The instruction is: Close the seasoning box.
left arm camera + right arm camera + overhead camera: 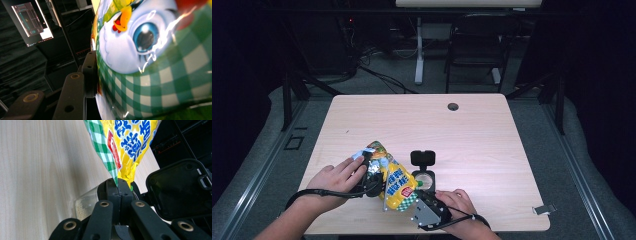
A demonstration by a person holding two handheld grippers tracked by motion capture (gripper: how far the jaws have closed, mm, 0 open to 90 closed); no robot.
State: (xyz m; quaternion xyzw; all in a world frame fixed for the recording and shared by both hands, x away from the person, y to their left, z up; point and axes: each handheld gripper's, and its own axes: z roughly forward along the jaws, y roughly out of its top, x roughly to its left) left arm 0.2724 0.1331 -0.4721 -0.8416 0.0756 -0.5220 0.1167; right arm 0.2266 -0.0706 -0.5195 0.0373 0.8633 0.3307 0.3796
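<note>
L gripper (371, 176) at bag (393, 181) upper end, jaws part open, pressed on bag's sides, holding it. Bag tilted above worktop (472, 135), between both grippers, yellow/green check print. Jar (424, 179) just behind bag's low end, black lid (422, 158) flipped up. R gripper (426, 206) at front edge, jaws fully closed, pinching bag's bottom corner right over jar. Metal clip (544, 209) far R on worktop.
</note>
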